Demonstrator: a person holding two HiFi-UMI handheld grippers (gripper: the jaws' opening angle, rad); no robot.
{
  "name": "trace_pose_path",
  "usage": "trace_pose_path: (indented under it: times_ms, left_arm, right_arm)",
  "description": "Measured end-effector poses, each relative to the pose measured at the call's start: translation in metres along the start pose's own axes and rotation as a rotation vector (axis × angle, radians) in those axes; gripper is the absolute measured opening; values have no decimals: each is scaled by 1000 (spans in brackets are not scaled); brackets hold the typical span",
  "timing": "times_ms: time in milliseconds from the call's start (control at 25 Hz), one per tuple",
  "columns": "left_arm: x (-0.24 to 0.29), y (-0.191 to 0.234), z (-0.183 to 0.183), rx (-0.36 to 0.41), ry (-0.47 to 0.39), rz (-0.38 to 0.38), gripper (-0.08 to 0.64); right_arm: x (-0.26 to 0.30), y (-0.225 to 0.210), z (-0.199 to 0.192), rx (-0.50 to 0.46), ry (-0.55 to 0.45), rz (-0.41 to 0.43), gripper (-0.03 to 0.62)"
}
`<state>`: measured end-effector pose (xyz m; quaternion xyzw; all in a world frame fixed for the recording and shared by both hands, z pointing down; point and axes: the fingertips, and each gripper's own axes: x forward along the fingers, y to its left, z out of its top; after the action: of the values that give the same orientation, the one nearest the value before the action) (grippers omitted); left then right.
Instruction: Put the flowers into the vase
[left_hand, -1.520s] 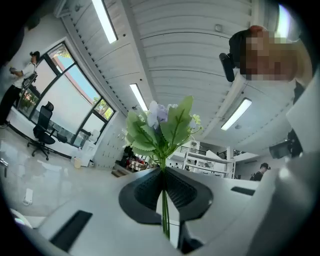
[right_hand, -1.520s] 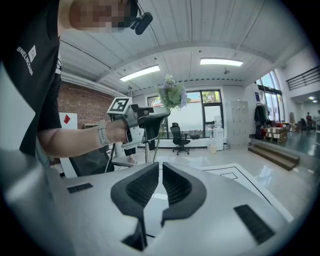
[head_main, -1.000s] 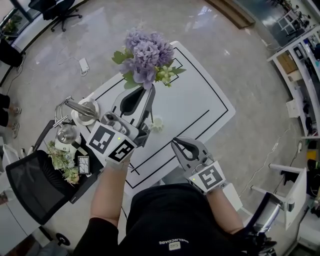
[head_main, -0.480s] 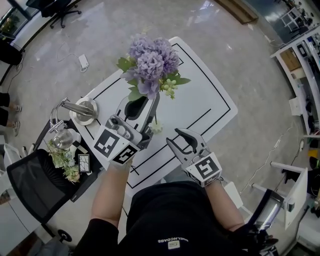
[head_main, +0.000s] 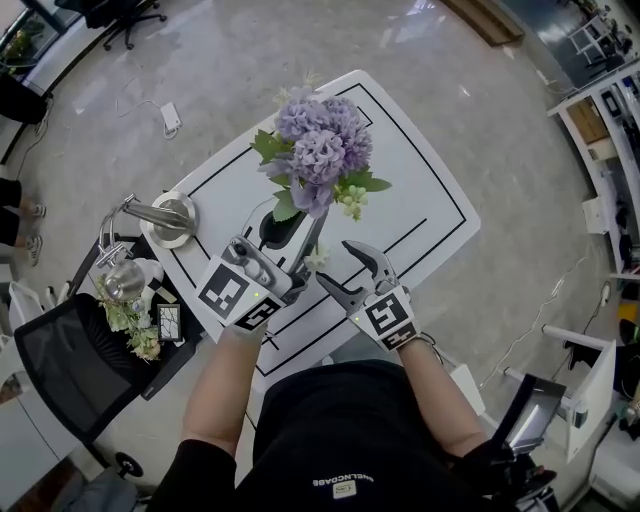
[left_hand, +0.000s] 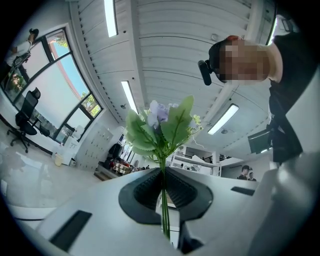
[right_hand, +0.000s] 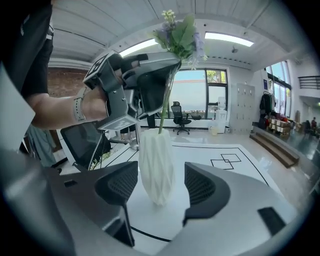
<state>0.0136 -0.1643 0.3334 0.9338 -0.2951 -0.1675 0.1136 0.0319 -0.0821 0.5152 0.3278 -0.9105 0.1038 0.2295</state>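
Right gripper view shows what head view barely does: the white faceted vase (right_hand: 156, 167) upright on the white surface (head_main: 420, 200), stems of the purple flower bunch (head_main: 320, 155) at its mouth. Left tongs (left_hand: 163, 190) pinch the stems, tipped slightly up. Right tongs (right_hand: 161, 180), at the vase's 4 o'clock, have just been opening and sit spread around it, not touching.

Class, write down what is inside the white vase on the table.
A green stem enters the mouth of the vase, gripped higher up by the left tool. The opaque wall hides how deep the stem goes and whether anything else is inside.
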Motion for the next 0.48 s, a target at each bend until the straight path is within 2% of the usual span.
trace_pose_path:
  times_ms: [200,480]
  left_arm:
    - [-6,0,-8,22,13,-16,17]
    - [-13,3,-22,15,23,-32,17]
  right_arm:
    - [20,6,-5,-18,30,33,281]
    - [32,7,-7,-34,46,44,279]
